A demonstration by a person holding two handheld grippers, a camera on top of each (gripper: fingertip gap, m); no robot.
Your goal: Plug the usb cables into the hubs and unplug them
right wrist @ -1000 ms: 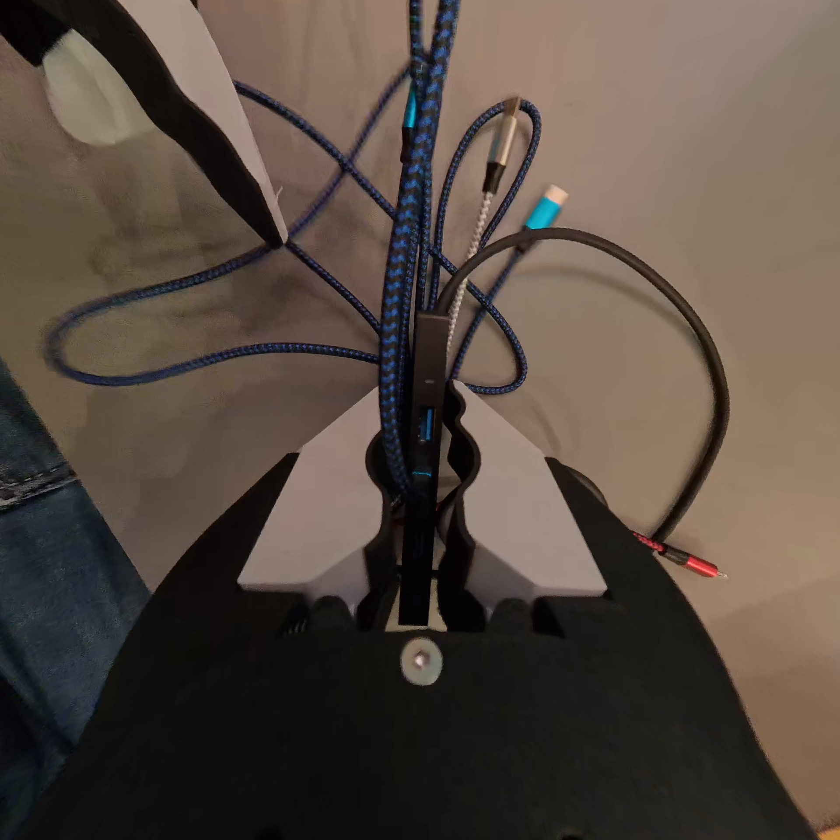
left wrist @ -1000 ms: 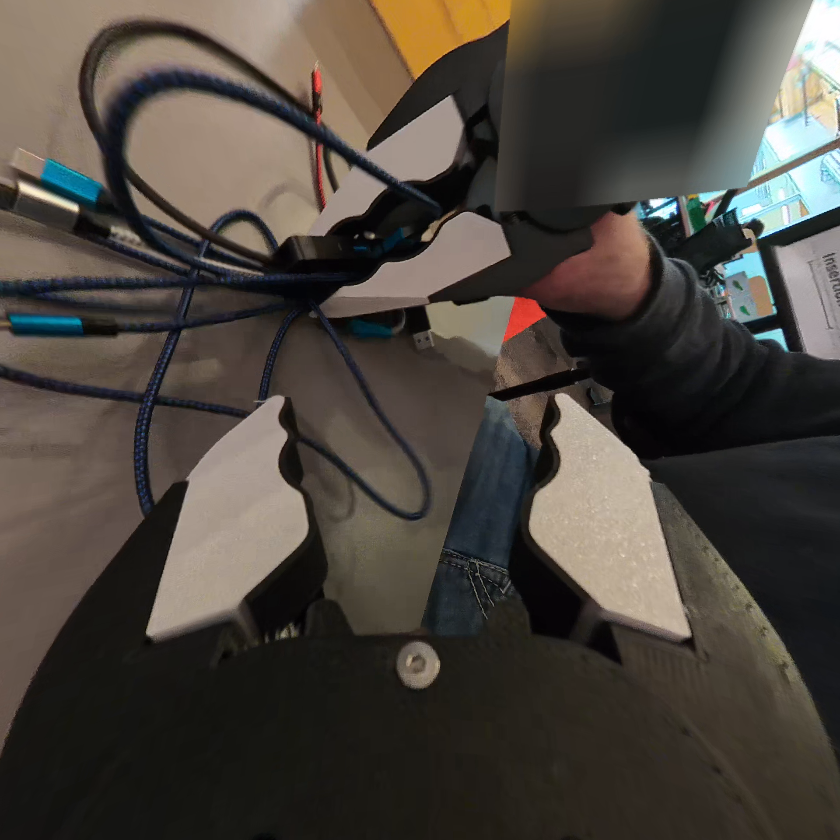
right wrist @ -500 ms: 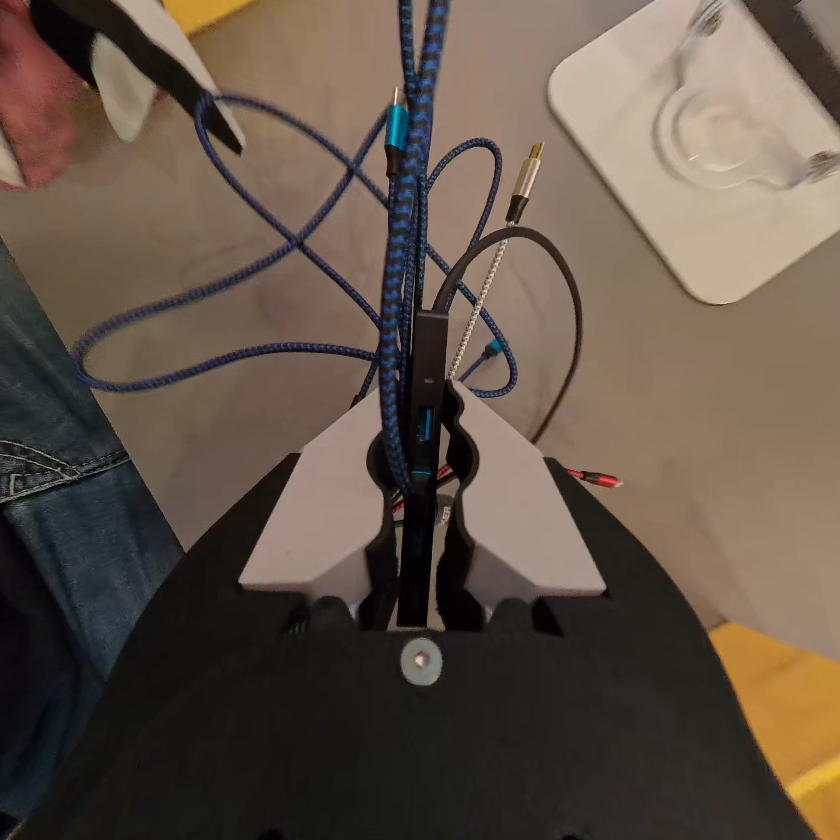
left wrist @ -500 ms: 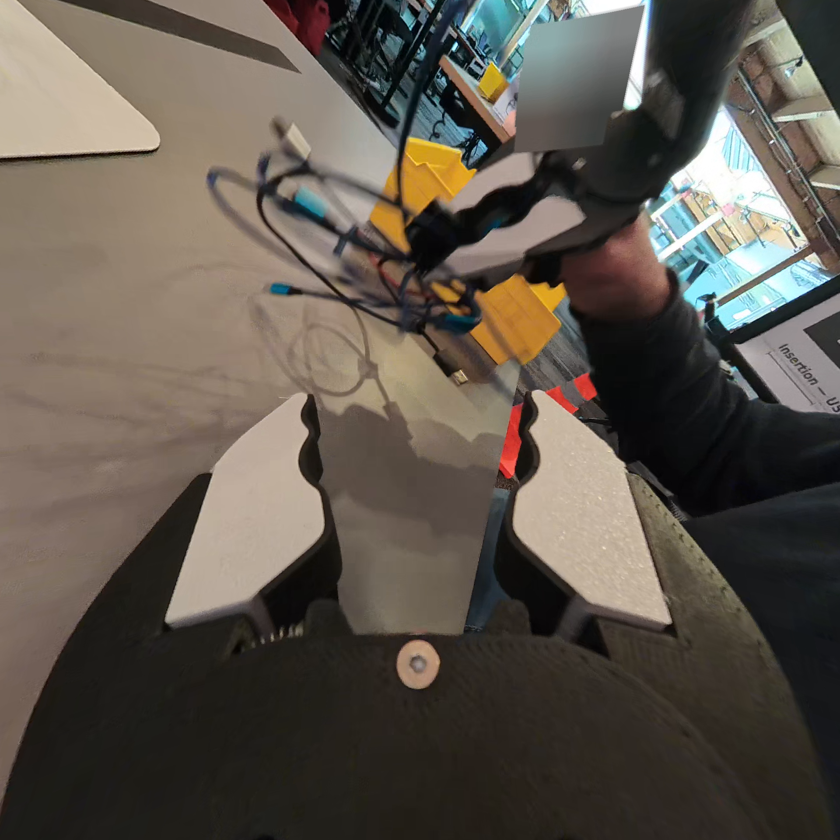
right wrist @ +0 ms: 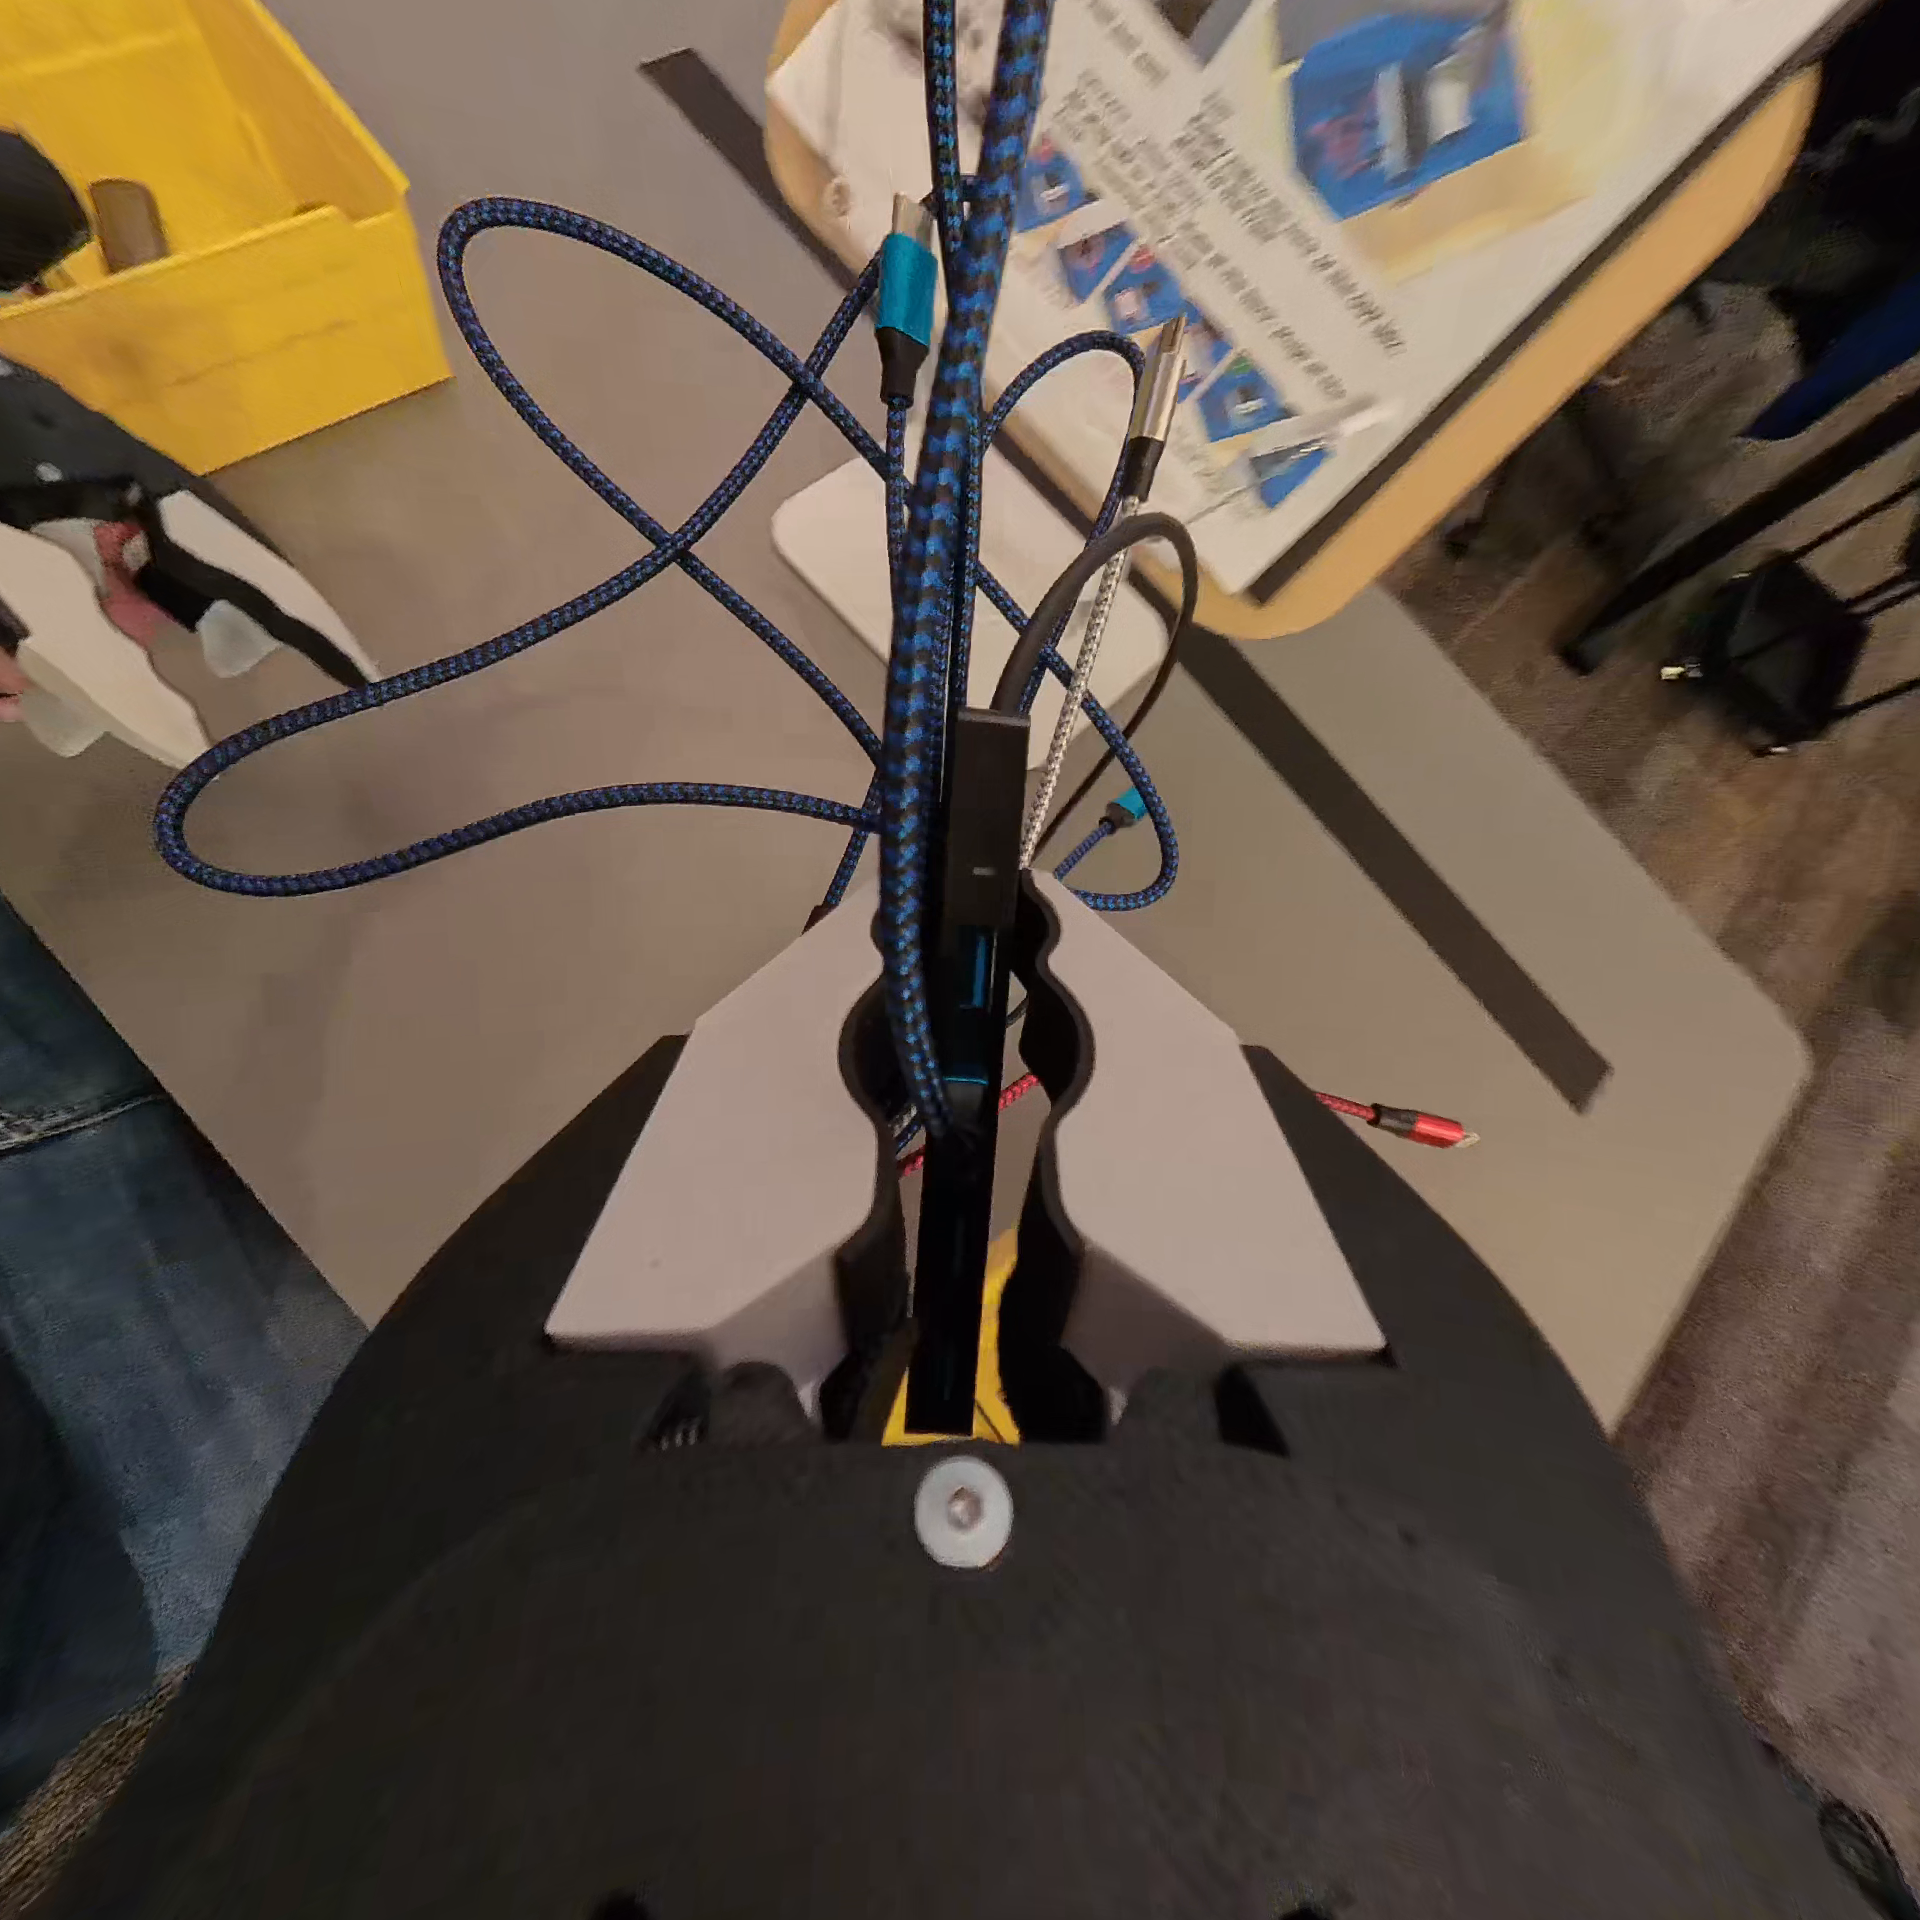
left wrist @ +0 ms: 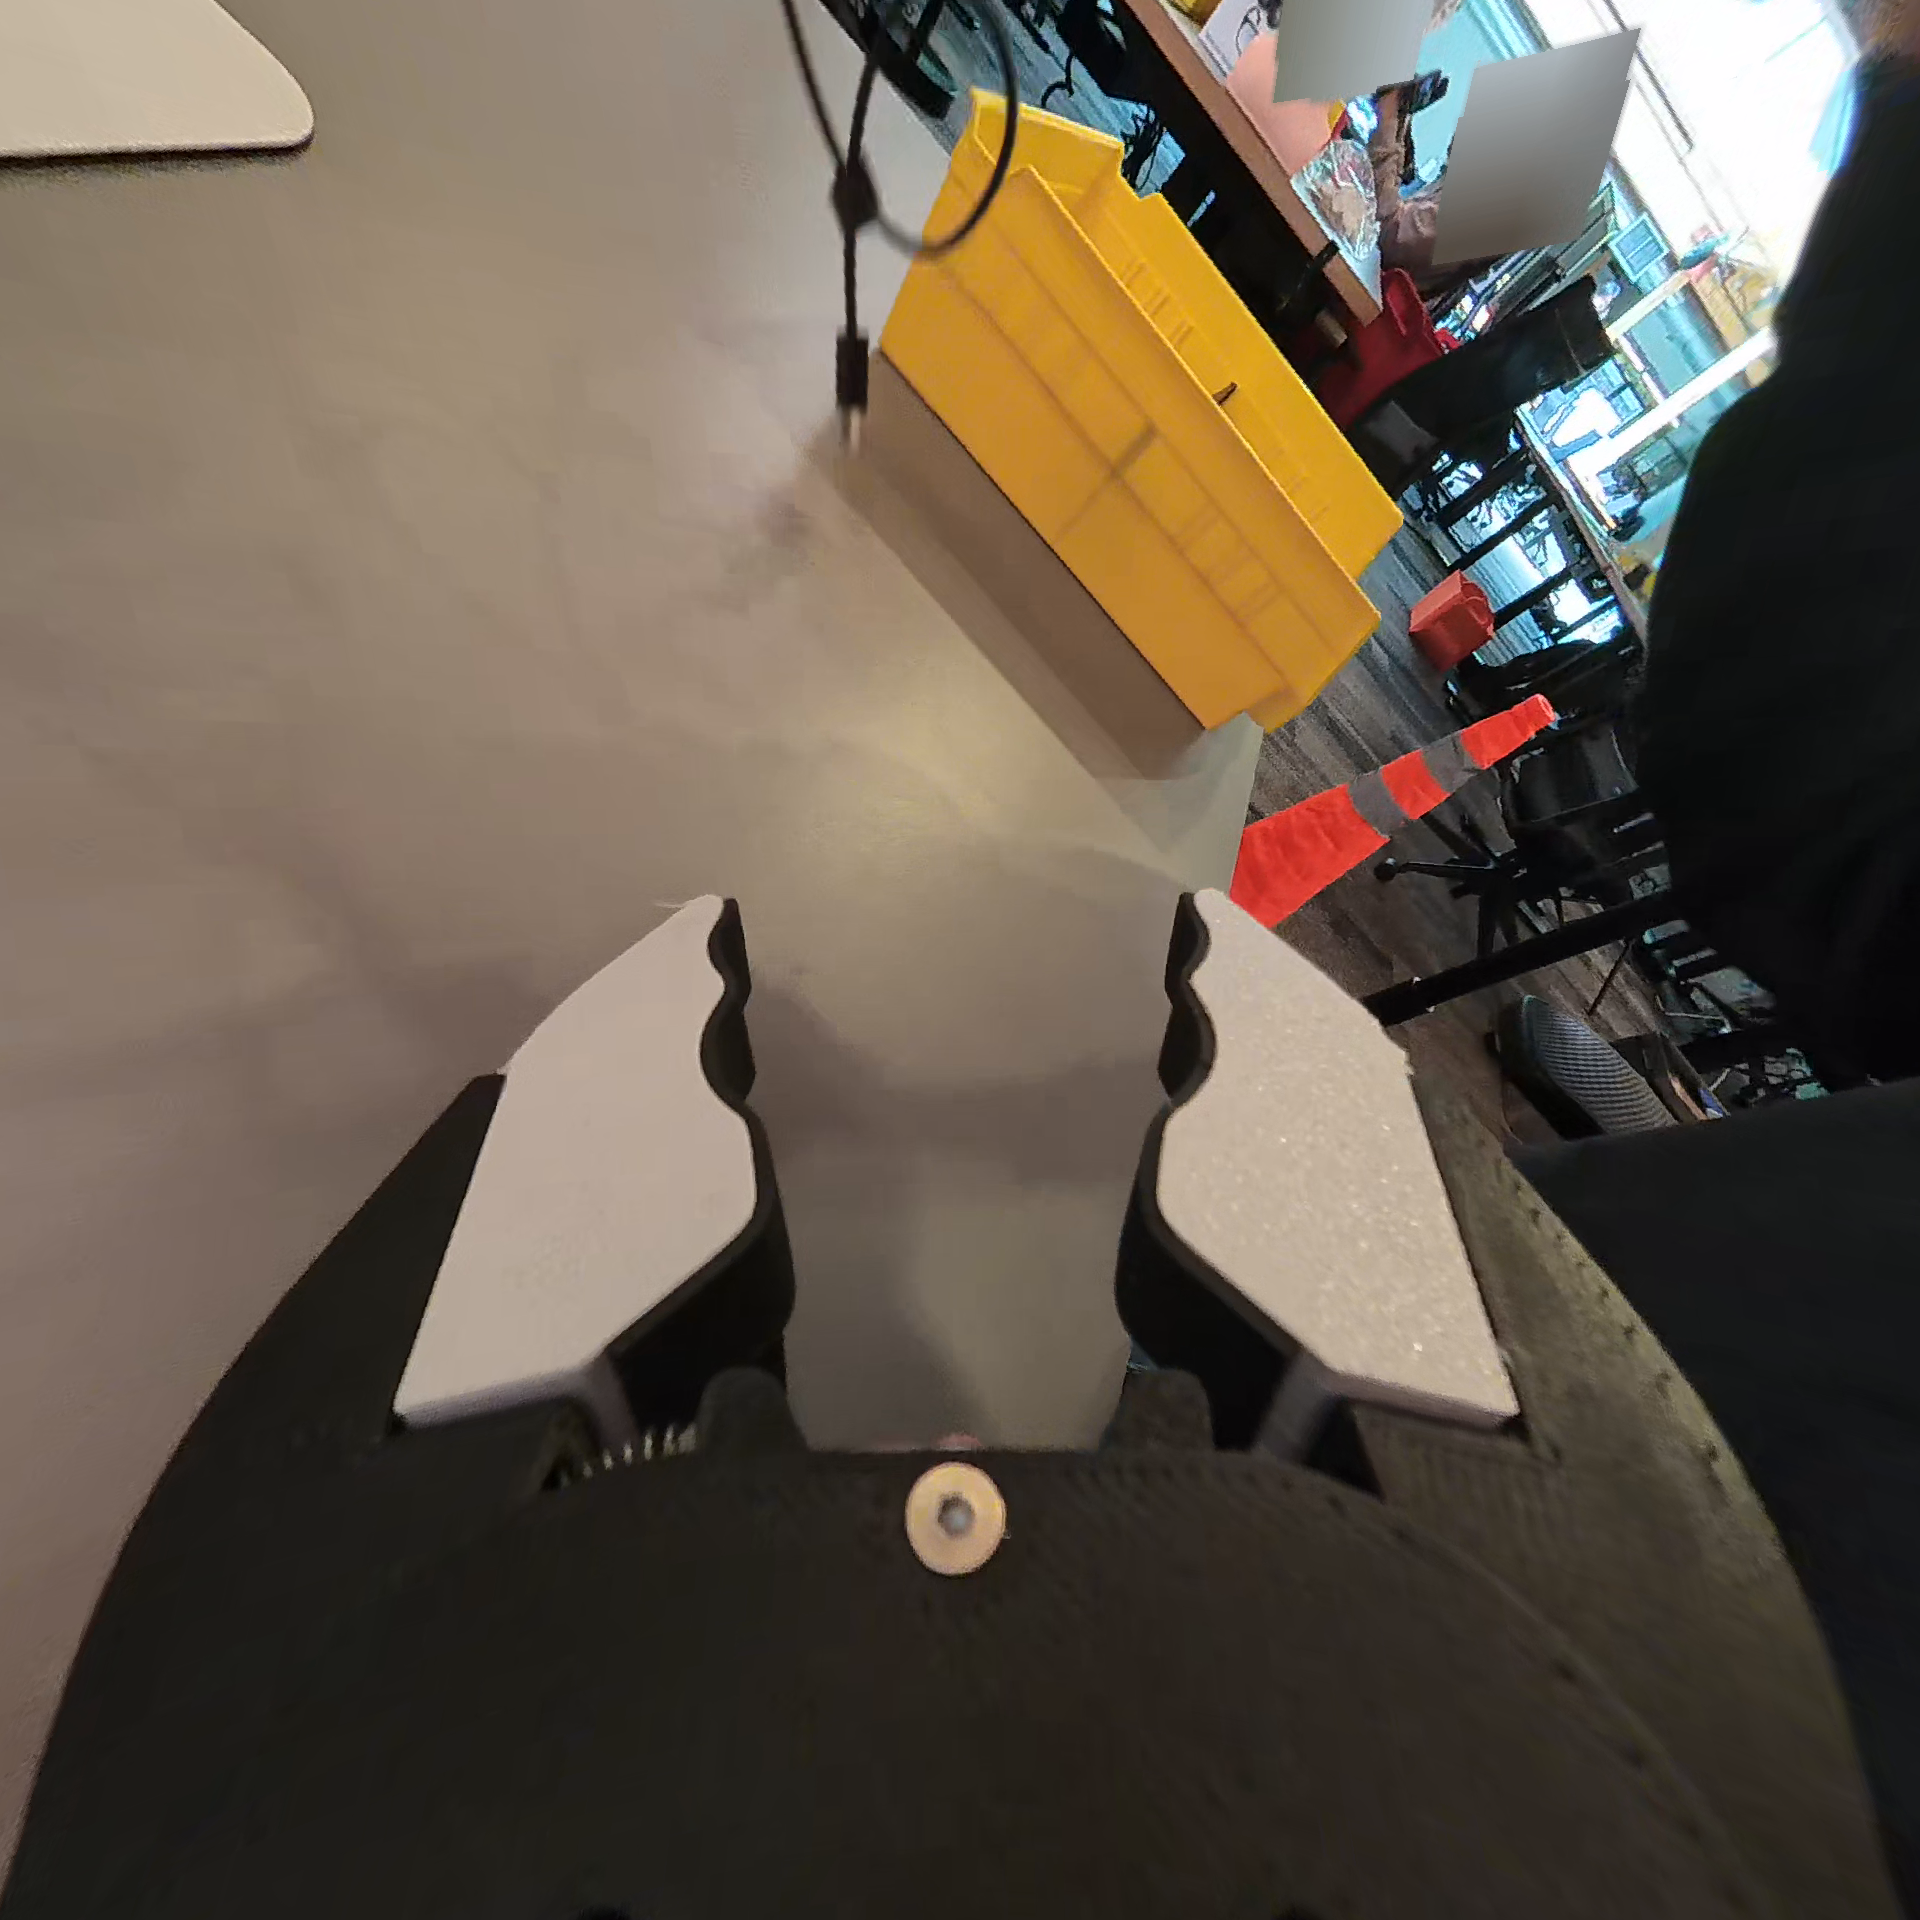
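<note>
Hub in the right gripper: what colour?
Black hub, with a blue port on its side; clearest in the right wrist view, clamped in the right gripper.

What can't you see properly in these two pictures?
- Right wrist view: the lower end of the black hub is hidden between the right hand-held gripper's fingers.
- Right wrist view: the blue braided cables run off the top edge.
- Left wrist view: the dangling black cable is blurred and cut off at the top.
- Left wrist view: the yellow bin's inside faces away.
</note>
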